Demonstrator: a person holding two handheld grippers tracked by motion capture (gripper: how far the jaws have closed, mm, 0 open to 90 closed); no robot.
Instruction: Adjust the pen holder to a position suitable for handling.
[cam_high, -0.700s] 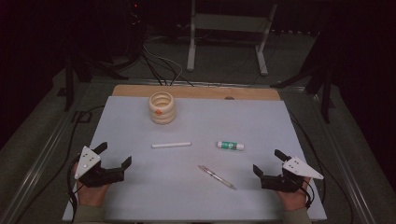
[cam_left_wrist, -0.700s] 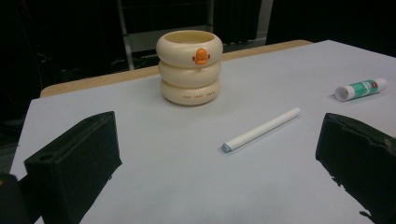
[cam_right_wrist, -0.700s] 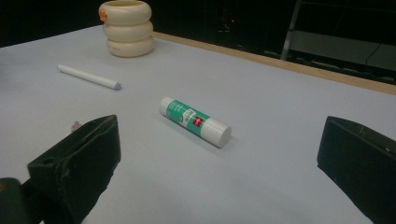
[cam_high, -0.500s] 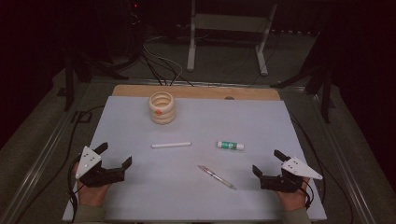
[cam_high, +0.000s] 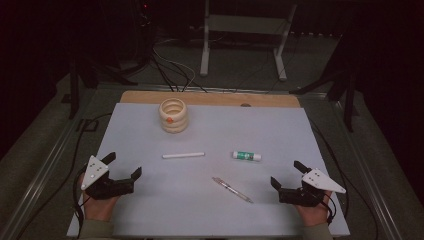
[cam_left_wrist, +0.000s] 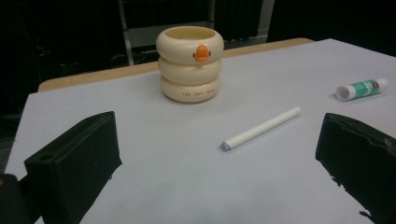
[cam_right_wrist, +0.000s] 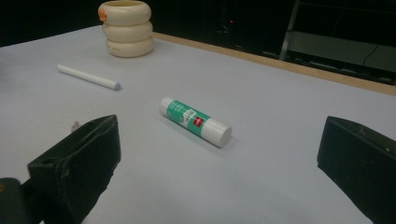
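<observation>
Pale grey table carries a white stick, glue stick, pen and cream holder at the far side. Left gripper and right gripper rest spread, empty. Probably pre-grasp; next, approach one item.

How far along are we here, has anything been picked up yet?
Nothing looks done yet. The white stick, the green-labelled glue stick and the clear pen all lie loose on the white table, and the cream ringed cup stands apart. Nothing is in hand: the left gripper and right gripper are open and empty. Any handling is yet to come.
</observation>
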